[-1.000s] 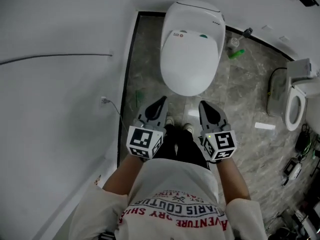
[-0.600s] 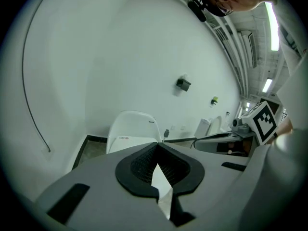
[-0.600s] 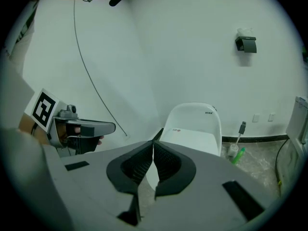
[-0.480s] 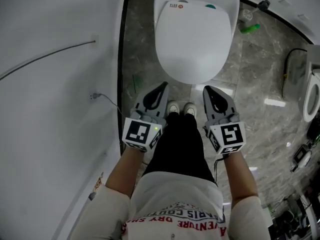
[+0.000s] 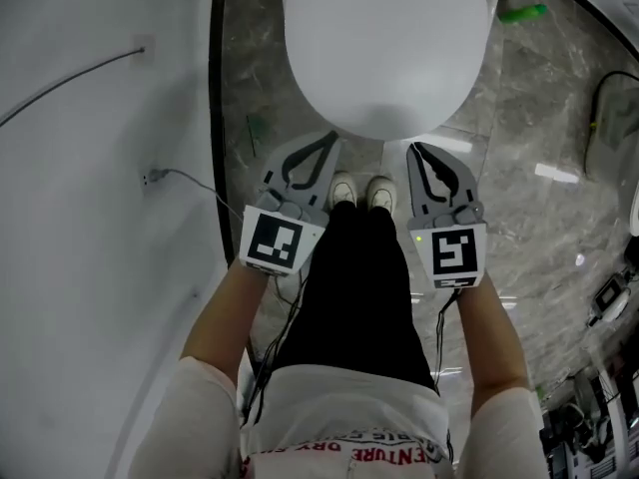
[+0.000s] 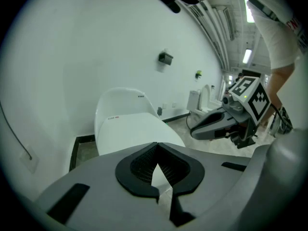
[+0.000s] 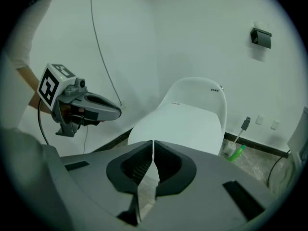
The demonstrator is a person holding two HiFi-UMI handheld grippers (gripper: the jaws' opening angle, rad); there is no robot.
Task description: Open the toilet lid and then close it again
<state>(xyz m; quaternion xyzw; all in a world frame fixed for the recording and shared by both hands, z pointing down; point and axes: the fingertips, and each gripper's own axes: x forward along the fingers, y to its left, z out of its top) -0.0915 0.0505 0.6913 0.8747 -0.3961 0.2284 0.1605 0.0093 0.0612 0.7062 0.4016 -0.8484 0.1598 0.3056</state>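
The white toilet (image 5: 384,48) stands ahead of me with its lid (image 6: 132,131) down flat on the seat. My left gripper (image 5: 328,140) hovers just short of the bowl's front rim, on its left side, jaws shut and empty. My right gripper (image 5: 415,149) is level with it on the right, also shut with nothing held. Neither one touches the toilet. In the left gripper view the tips (image 6: 156,146) point at the lid's front edge, and the right gripper (image 6: 216,124) shows beside them. The right gripper view shows its tips (image 7: 153,143) before the lid (image 7: 183,126).
A white wall (image 5: 90,218) runs close along the left, with a cable (image 5: 185,180) trailing down it. The person's shoes (image 5: 361,193) stand between the grippers. A green bottle (image 5: 523,12) lies on the marble floor at the toilet's right, next to a brush holder (image 7: 232,150).
Both grippers have dropped lower and nearer the toilet's front rim, side by side. The toilet fills more of the head view. The lid has stayed down and both grippers shut.
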